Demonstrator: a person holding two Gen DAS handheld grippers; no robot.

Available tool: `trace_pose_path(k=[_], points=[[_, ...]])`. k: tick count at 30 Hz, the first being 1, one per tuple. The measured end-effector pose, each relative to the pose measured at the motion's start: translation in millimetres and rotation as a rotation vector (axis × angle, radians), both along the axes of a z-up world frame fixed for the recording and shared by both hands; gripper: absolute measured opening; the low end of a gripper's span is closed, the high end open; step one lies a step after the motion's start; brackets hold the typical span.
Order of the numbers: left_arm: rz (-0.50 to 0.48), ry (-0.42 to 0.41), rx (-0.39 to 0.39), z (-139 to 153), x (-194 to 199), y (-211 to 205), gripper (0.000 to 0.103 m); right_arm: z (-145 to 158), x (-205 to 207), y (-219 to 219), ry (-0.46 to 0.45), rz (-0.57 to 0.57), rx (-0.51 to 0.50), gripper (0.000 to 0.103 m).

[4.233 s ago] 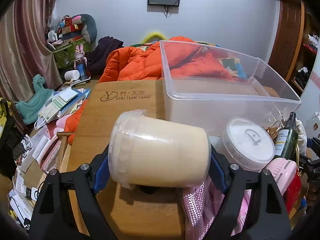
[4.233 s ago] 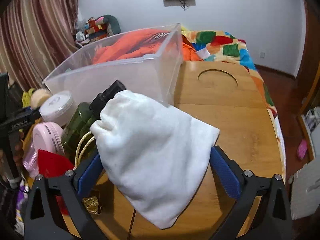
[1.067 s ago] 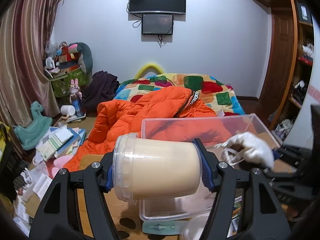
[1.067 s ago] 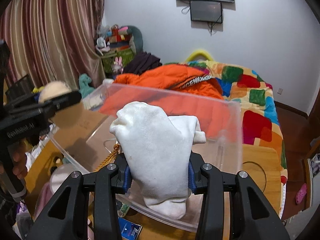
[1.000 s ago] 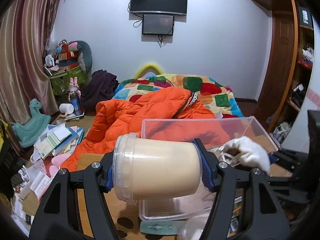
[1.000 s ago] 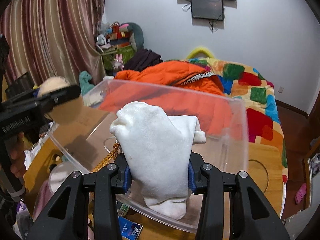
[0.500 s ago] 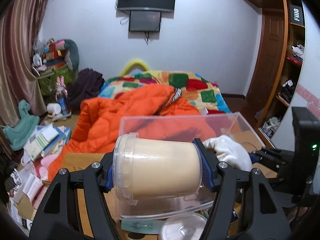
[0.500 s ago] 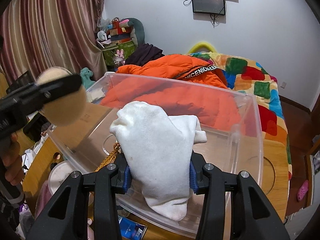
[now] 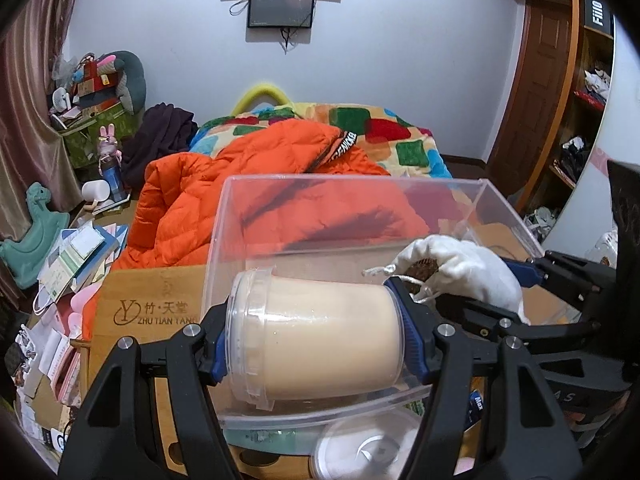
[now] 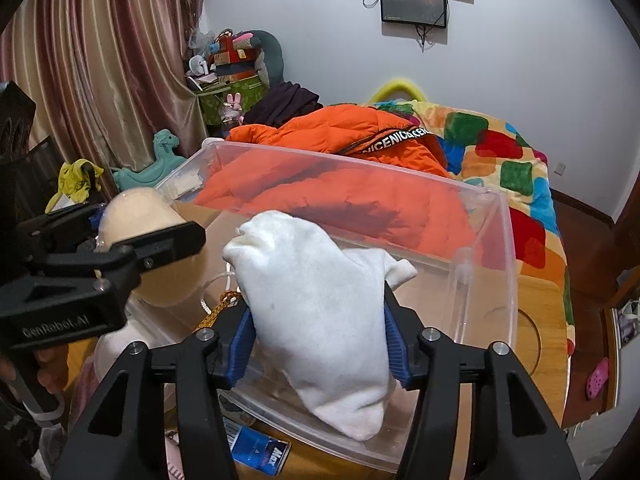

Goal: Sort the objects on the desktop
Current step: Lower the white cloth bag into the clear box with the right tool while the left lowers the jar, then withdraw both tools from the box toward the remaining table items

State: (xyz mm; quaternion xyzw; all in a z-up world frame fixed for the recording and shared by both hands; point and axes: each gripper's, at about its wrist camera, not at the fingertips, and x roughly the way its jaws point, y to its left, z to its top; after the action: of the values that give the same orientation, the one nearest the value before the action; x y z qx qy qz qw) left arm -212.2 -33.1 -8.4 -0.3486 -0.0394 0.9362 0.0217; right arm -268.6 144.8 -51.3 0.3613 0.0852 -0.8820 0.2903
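Left claw [image 9: 316, 350] pinches a cream-filled jar [image 9: 316, 344] sideways over the clear bin [image 10: 504, 280]; right claw [image 10: 318, 344] pinches a limp white drawstring pouch [image 10: 320, 312] above the same bin

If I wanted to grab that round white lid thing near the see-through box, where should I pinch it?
Probably across its edges, coming down from above. The round white lid lies flat and low on the wooden table, right by the clear box, so there is little side to squeeze. Both grippers are busy right now.
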Motion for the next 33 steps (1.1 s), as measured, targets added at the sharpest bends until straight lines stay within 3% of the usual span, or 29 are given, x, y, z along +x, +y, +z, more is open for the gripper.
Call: trace_pose_path(k=[7,9,11,15,22,33], points=[[-0.006,-0.008,-0.040,-2,2,5,0.066,2,5,0,0.019,-0.009,0.029,0.054],[-0.012,-0.015,-0.045,-2,0,6,0.066,5,8,2,0.041,-0.014,0.036,0.073],[-0.027,-0.024,-0.038,-2,0,7,0.066,11,16,4,0.092,-0.022,0.040,0.082],[-0.006,0.024,-0.085,7,8,11,0.066,20,27,4,0.152,-0.017,0.074,0.082],[-0.016,0.083,-0.123,26,27,15,0.074,28,33,18,0.154,-0.053,0.048,0.082],[-0.013,0.103,-0.115,35,65,12,0.084,48,67,59,0.185,-0.117,-0.003,0.084]])
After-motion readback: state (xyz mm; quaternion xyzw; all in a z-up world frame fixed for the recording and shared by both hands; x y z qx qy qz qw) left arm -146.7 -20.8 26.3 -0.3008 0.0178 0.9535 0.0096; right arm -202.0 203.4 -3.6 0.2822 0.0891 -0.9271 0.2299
